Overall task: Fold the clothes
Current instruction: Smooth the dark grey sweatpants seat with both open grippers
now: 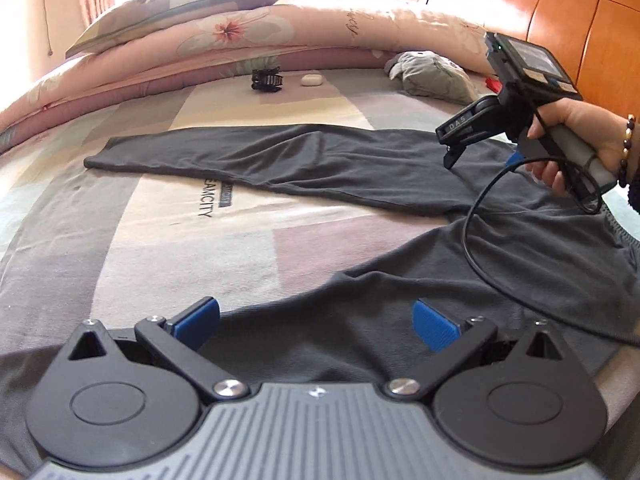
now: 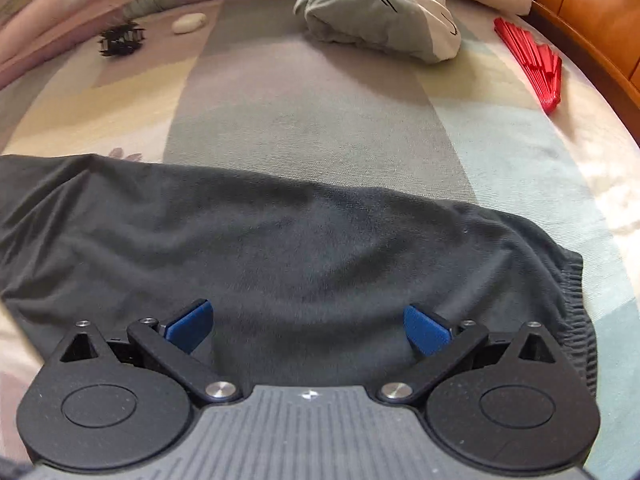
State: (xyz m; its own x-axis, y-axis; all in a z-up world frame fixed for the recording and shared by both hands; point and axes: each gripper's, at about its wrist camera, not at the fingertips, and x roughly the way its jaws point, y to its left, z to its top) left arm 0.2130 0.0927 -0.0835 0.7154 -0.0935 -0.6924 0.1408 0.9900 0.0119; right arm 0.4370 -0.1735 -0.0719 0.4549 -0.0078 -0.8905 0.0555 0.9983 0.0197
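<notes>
Dark grey trousers lie spread on the bed, one leg stretching to the far left, the other running toward the camera. My left gripper is open just above the near leg, nothing between its blue pads. In the left wrist view the right gripper is held by a hand over the waist area at the right. From the right wrist view, my right gripper is open over the trousers, close to the elastic waistband at its right.
A patchwork bedsheet covers the bed. A folded floral quilt and pillow lie at the back. A black hair clip, a white case, a grey plush and a red fan lie beyond the trousers. Wooden headboard at right.
</notes>
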